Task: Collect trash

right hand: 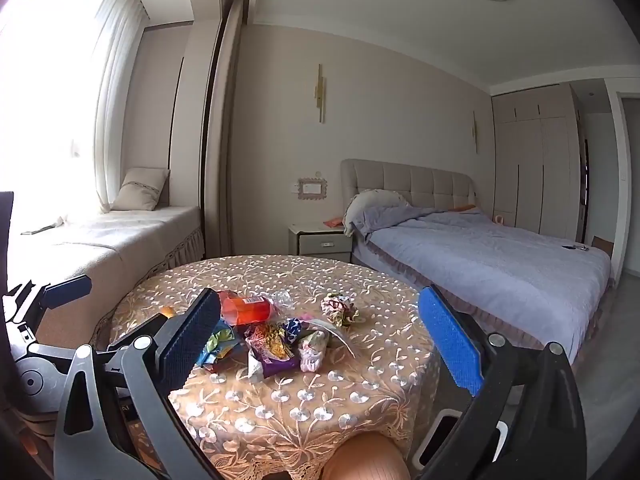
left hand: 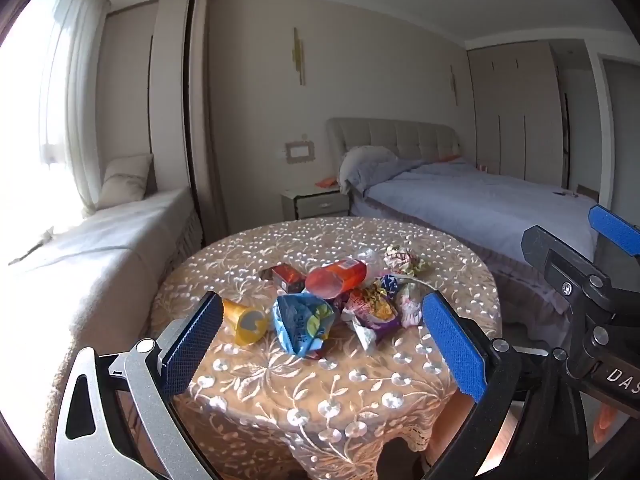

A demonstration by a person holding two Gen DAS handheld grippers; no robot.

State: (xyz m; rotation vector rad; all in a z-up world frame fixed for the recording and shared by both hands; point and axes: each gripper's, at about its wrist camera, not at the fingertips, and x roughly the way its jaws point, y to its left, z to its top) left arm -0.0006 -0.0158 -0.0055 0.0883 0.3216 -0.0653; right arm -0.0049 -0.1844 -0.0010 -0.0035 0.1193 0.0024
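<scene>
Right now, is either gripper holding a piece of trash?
No, the left gripper and right gripper both stand wide open short of the wrapper pile on the table, nothing between their pads.

Daylight floods from the blown-out window at left; both views stay sharp, with fisheye-bent, dark-vignetted edges.

Yellow wrapper: all but its tip hidden behind the right gripper's left finger.
Red packet: partly covered by the orange bottle.
Wrapper print: too small to read.
Window: glare, nothing visible outside.
Right gripper: cut off at the frame edge.
</scene>
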